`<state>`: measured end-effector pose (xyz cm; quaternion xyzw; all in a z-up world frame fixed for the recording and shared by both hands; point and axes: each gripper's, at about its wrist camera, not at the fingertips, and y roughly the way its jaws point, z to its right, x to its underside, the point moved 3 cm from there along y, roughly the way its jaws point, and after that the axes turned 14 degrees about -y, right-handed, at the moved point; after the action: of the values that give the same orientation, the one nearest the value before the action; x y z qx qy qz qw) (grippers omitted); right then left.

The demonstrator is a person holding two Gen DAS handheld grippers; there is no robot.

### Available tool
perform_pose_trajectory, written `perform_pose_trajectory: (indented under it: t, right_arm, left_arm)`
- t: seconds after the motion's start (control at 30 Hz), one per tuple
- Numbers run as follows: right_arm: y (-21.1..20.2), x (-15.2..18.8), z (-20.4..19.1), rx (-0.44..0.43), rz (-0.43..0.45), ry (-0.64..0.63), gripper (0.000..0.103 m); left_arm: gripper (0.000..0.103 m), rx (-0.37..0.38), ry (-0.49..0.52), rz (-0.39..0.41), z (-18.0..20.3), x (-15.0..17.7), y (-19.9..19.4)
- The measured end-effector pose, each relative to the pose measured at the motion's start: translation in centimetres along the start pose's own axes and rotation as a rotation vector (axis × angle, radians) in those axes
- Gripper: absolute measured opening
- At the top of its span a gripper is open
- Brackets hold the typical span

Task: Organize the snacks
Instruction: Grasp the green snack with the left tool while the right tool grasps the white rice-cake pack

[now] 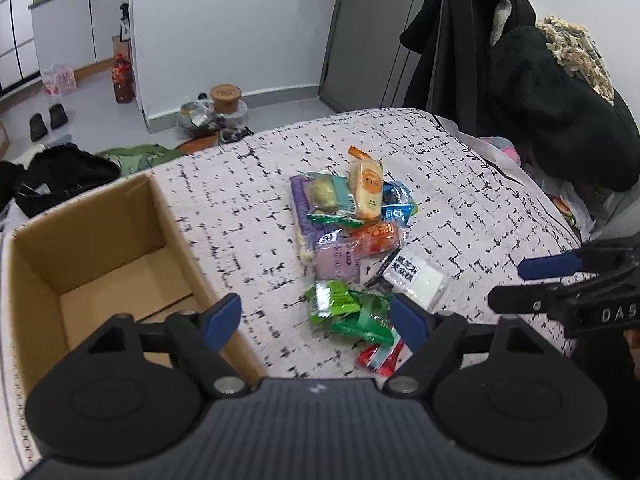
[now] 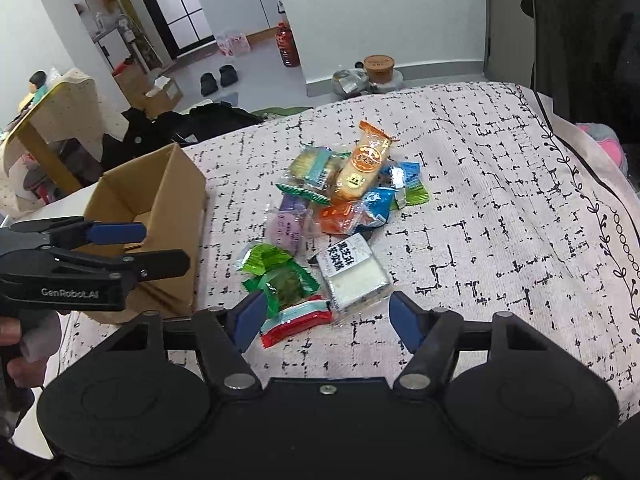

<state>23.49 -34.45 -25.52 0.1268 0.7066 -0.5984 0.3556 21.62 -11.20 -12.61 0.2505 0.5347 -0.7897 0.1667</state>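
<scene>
The open brown cardboard box (image 1: 100, 264) sits empty on the white cloth with black dashes (image 2: 480, 208) that covers the surface, so none of the sorting looks done. The whole pile of small wrapped snacks (image 1: 352, 236) lies just beside the box, all still to be moved. The left claw (image 1: 316, 320) stands partly open above the crinkled green packets (image 1: 340, 304), nothing between its pads. The right claw (image 2: 324, 316) is likewise partly open and empty, over the red-and-white packet (image 2: 296, 322). The clear square packet (image 2: 354, 270) carries a black label with Chinese characters. The left tool's body reads "GenRobot.AI"; the right one's shows "DAS".
</scene>
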Motion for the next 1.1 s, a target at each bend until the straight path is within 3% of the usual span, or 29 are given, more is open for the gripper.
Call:
perform_pose_trajectory:
  t: [0.33, 0.7, 1.1]
  right_arm:
    - [3.2, -0.7, 1.3, 0.007, -0.045, 0.008, 0.063]
    - [5.5, -1.3, 2.2, -0.007, -0.079, -0.019, 0.063]
    - [7.1, -0.9, 2.4, -0.050, -0.103, -0.008, 0.063]
  left_arm:
    - [0.060, -0.015, -0.024, -0.059, 1.3, -0.6, 4.2]
    - [0.048, -0.060, -0.073, -0.112, 1.7, -0.6, 7.0]
    - [0.042, -0.148, -0.106, -0.173, 0.5, 0.3, 8.5]
